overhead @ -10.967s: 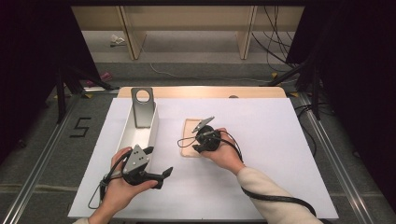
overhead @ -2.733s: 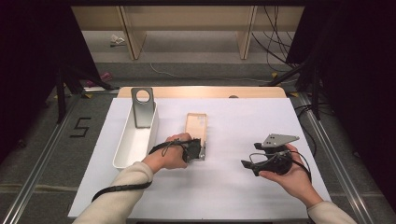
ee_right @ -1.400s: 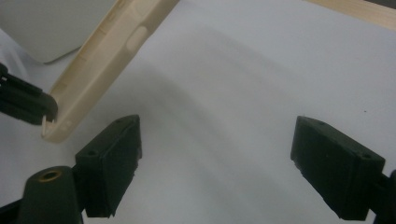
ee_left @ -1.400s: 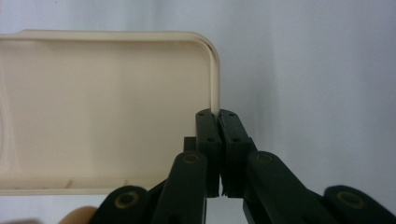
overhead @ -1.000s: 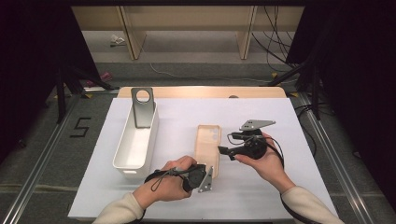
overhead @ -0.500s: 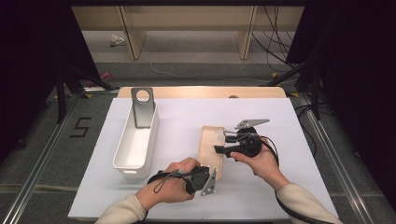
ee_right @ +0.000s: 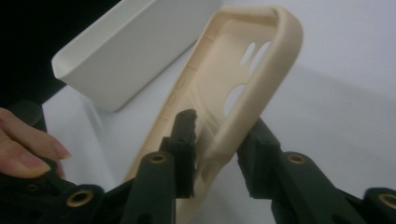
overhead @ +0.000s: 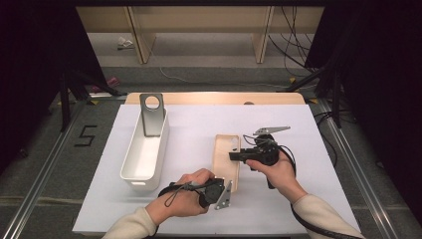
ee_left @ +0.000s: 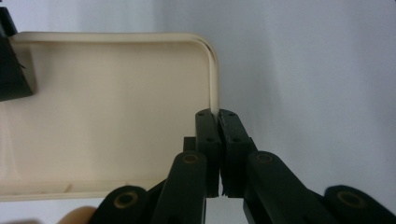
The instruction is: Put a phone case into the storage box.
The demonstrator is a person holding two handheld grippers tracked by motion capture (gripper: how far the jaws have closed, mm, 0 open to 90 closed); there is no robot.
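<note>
- the phone case [overhead: 226, 162] is lying on the white table cover [overhead: 199, 124], right of the white bin [overhead: 144, 152]; it is a soft beige shell, hollow side up, with rounded corners, a raised rim and oval camera cut-outs [ee_right: 254, 53] near one end.
- the left gripper [overhead: 215, 193] is pinching the case's near rim, its jaws closed tight on the thin lip in the left gripper view [ee_left: 218, 126].
- the right gripper [overhead: 238, 155] is straddling the case's right side wall; its jaws have just been closing, with the wall [ee_right: 224, 140] between them, one jaw inside and one outside, though whether the pads are pressing is hard to tell.
- bare cover is lying open right of the case and towards the far edge; the bin is standing well apart on the left.
</note>
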